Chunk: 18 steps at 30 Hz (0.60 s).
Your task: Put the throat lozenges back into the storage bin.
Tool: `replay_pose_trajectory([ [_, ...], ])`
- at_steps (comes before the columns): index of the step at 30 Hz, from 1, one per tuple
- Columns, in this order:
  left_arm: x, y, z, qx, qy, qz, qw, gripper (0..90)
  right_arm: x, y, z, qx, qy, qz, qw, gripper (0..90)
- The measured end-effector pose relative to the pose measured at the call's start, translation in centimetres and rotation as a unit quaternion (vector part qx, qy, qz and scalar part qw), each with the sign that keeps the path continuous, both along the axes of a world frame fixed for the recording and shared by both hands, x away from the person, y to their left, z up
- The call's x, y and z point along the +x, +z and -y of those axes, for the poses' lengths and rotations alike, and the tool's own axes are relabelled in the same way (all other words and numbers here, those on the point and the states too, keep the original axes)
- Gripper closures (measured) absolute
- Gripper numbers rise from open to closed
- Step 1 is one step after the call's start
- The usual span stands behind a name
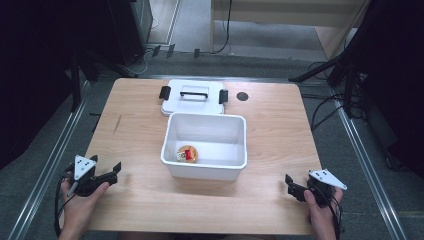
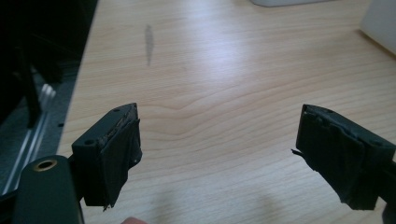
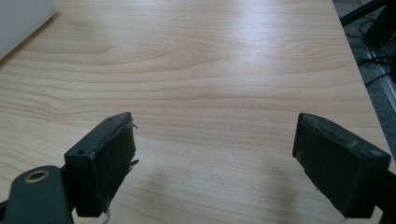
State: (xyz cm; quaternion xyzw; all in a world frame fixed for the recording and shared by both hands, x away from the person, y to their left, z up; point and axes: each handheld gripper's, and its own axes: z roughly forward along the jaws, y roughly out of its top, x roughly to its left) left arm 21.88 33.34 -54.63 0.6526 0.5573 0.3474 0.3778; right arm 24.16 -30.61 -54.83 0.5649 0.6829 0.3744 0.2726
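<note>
Left gripper (image 1: 114, 172) rests near the bench's (image 1: 135, 140) front-left edge, right gripper (image 1: 292, 186) near the front-right edge, both with jaws spread wide and holding nothing. Bare wood lies ahead of each. White bin (image 1: 204, 146) sits mid-bench, a small red-orange item (image 1: 187, 154) inside; its lid (image 1: 192, 96) lies just behind. Grey floor and cables surround.

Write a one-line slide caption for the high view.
Open grippers flank a white bin holding a small snack; lid behind.
</note>
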Motion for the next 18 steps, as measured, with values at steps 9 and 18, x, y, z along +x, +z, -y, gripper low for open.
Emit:
replay_pose_trajectory([
  [9, -2.1, -0.6, -1.3, -0.067, 0.05, 0.088, 0.9926, 8.3, 0.0, 0.0, 0.0, 0.002, -0.001, 0.0, 1.0, 13.4],
  [18, -2.3, -0.6, -1.3, -0.069, 0.06, 0.089, 0.9918, 8.2, 0.0, 0.0, 0.0, -0.002, -0.001, -0.001, 1.0, 13.5],
])
